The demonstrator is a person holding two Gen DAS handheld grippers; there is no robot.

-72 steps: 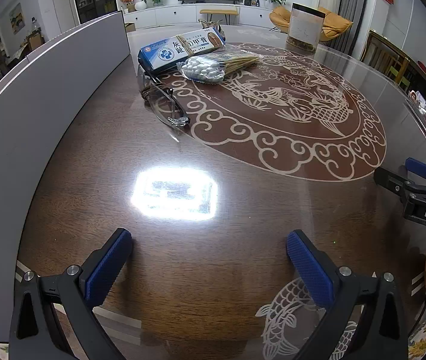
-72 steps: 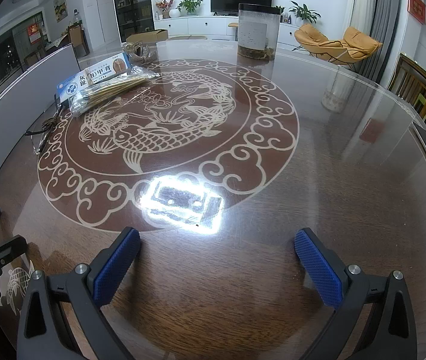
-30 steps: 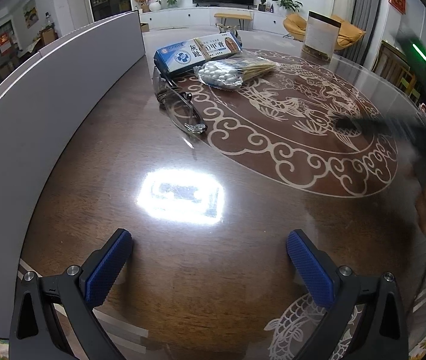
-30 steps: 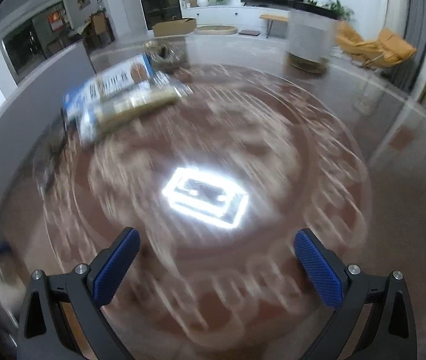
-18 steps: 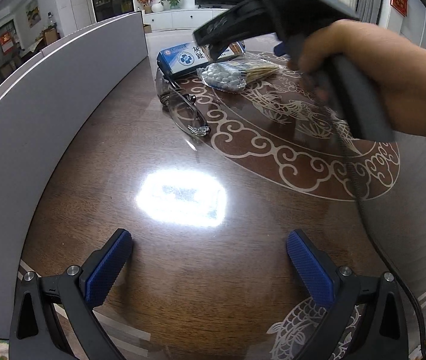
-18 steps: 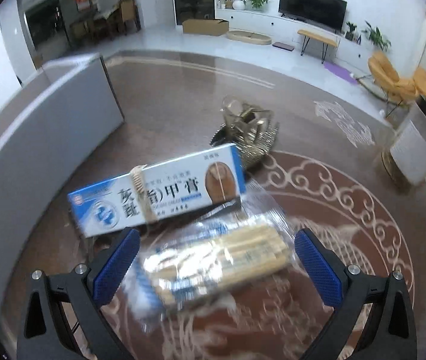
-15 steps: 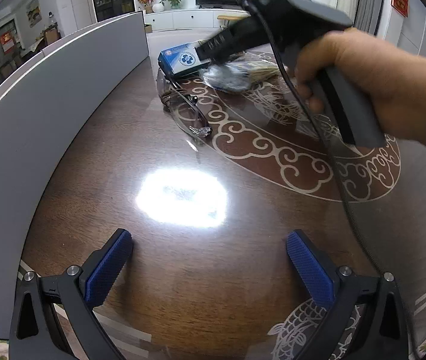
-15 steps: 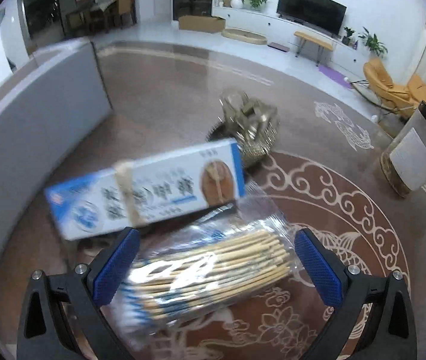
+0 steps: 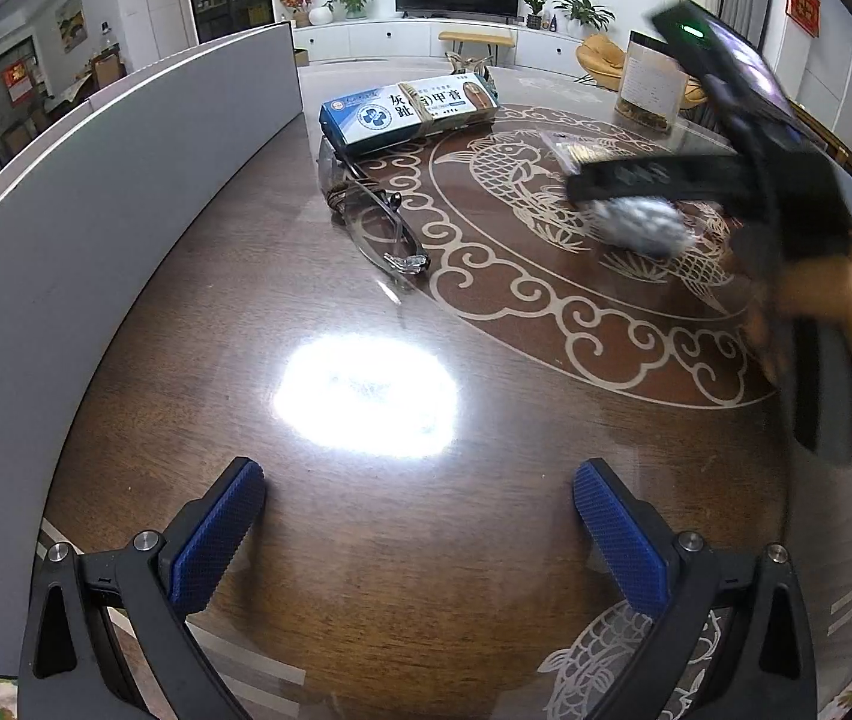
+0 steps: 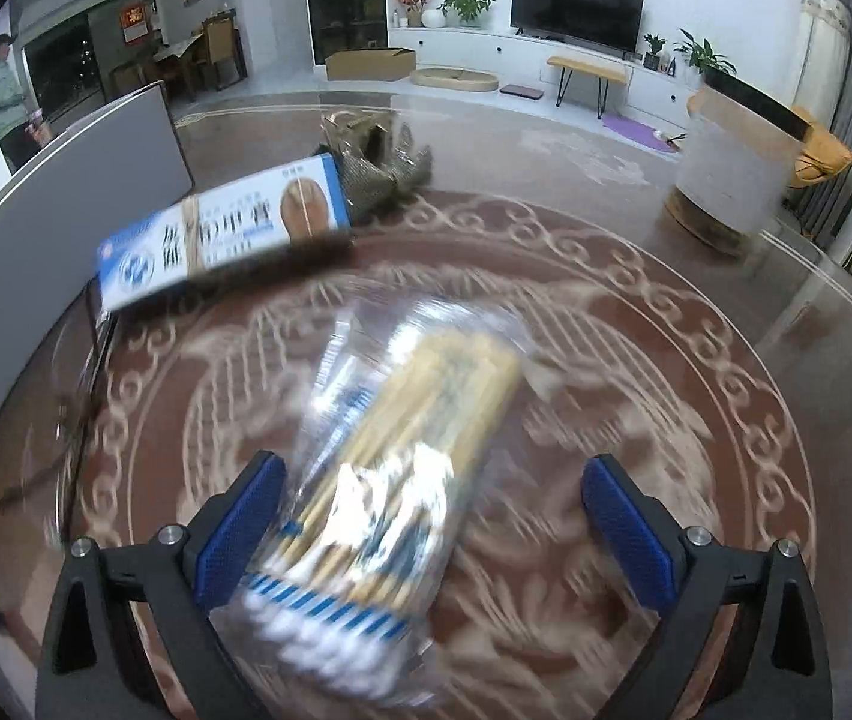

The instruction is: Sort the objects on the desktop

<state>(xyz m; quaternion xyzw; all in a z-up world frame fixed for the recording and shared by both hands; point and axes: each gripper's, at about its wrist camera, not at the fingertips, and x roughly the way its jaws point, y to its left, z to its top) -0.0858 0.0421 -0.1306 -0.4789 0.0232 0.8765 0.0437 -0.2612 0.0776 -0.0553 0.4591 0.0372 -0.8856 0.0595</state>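
Lying blurred between the wide-spread pads of the right claw (image 10: 429, 516), the cotton swab bag (image 10: 390, 498) touches only the left pad; the left claw (image 9: 420, 531) gapes empty over the tabletop (image 9: 198, 312).

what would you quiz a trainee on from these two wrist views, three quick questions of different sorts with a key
1. True or false: the left gripper is shut on the eyeglasses.
2. What lies between the right gripper fingers? A) cotton swab bag B) medicine box C) eyeglasses
3. Fill in: the pads on both grippers' fingers are ____ in colour.

Key: 1 false, its jaws are wide open over bare table; 2 A; 3 blue.
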